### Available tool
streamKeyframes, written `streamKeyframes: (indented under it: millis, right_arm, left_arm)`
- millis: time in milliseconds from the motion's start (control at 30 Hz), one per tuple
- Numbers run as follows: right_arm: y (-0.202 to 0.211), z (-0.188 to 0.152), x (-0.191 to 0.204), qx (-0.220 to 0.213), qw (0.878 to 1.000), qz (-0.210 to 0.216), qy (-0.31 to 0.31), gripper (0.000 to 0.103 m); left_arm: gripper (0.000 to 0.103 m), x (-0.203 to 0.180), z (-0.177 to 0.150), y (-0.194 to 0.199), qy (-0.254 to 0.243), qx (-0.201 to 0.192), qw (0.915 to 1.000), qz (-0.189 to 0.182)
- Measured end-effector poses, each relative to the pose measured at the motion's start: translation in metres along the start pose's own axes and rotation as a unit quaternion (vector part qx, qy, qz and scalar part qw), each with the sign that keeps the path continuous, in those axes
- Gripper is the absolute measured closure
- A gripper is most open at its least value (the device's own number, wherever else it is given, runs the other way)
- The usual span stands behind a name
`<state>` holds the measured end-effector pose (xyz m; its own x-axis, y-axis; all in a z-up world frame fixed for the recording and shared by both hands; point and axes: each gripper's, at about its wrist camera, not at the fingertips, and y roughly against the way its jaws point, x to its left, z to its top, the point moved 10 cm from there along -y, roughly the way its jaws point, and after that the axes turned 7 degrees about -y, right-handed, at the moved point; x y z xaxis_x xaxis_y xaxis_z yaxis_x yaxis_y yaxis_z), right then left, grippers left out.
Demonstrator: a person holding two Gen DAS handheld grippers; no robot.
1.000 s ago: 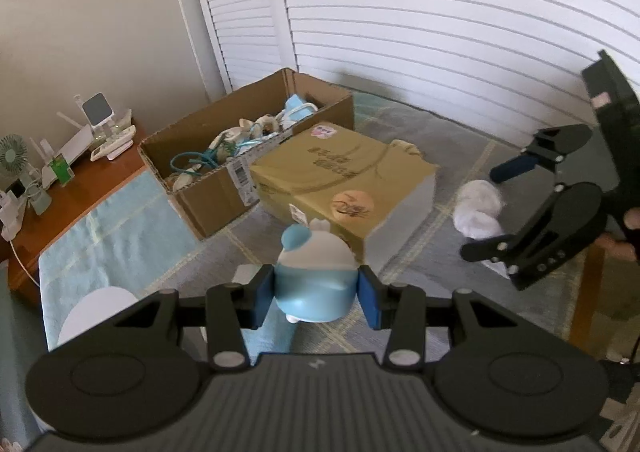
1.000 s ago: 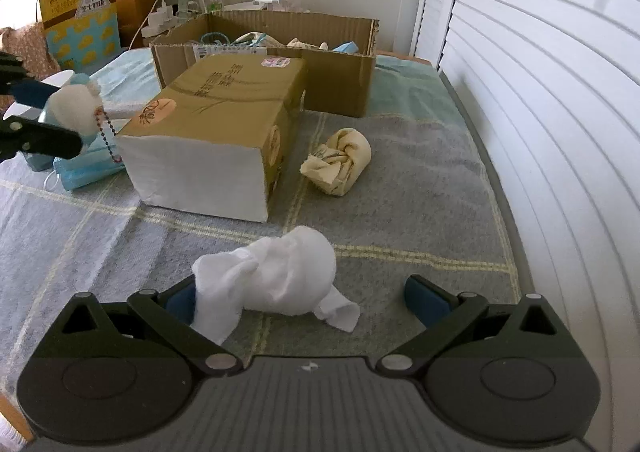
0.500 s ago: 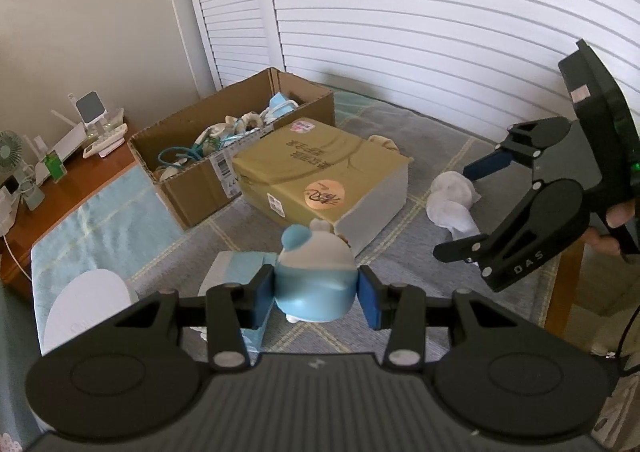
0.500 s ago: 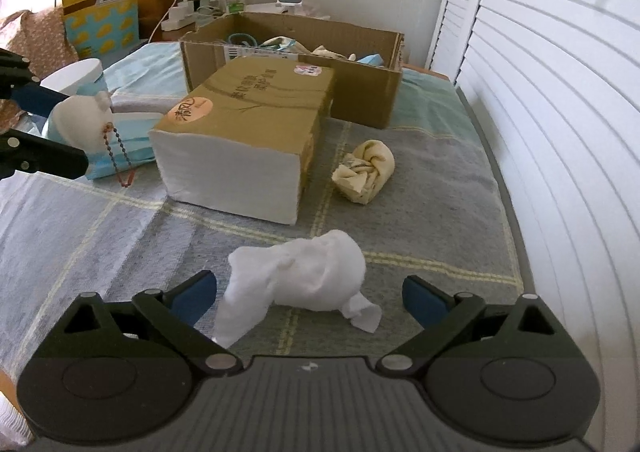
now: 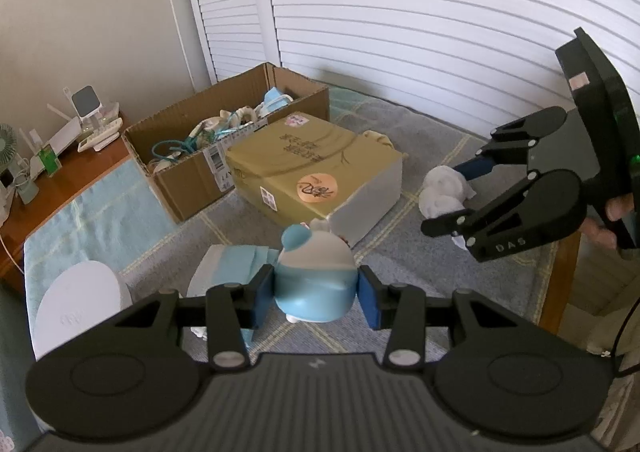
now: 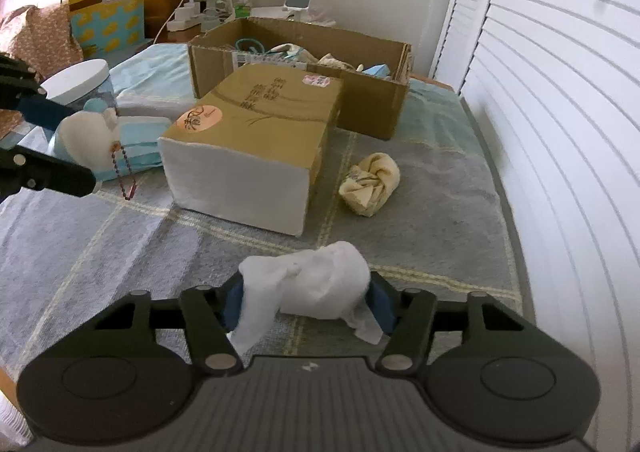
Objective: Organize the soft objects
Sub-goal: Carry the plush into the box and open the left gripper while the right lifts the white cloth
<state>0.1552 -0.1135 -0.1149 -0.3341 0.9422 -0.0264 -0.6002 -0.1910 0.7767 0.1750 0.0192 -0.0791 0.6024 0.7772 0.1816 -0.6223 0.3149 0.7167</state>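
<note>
My left gripper [image 5: 316, 292] is shut on a blue and white plush toy [image 5: 314, 268], held above the grey checked blanket [image 5: 400, 264]. In the right wrist view the same toy [image 6: 88, 136] hangs at the far left with a bead chain under it. My right gripper [image 6: 306, 302] has its jaws closing. Both blue pads touch a crumpled white cloth [image 6: 312, 284] that lies on the blanket between them. From the left wrist view, the right gripper [image 5: 444, 200] and the white cloth [image 5: 440, 188] sit to the right.
An open cardboard box [image 6: 360, 100] with several soft items stands at the back, and a closed tan box [image 6: 256, 120] in front of it. A knotted yellow cloth [image 6: 370, 184] lies beside the tan box. A white-lidded container [image 5: 80, 304] and blue packs [image 5: 236, 264] lie left.
The right gripper's jaws have come in from wide open until their pads meet the white cloth. The left gripper still holds the plush toy and has hardly moved.
</note>
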Motion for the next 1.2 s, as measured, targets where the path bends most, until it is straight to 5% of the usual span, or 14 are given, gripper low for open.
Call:
streamKeyframes:
  millis: [367, 667, 1200]
  right_arm:
    - [0.019, 0.012, -0.006, -0.014, 1.000, -0.002, -0.005, 0.044]
    - [0.044, 0.061, -0.018, -0.064, 0.998, -0.012, -0.007, 0.044]
    - [0.031, 0.113, -0.023, -0.104, 0.994, 0.003, -0.011, 0.044]
  left_arm:
    - [0.060, -0.004, 0.000, 0.008, 0.018, -0.002, 0.9997, -0.015]
    - [0.060, 0.003, 0.007, 0.019, 0.034, -0.015, 0.9992, -0.013]
    - [0.060, 0.115, 0.085, -0.020, 0.091, -0.030, 0.9947, 0.038]
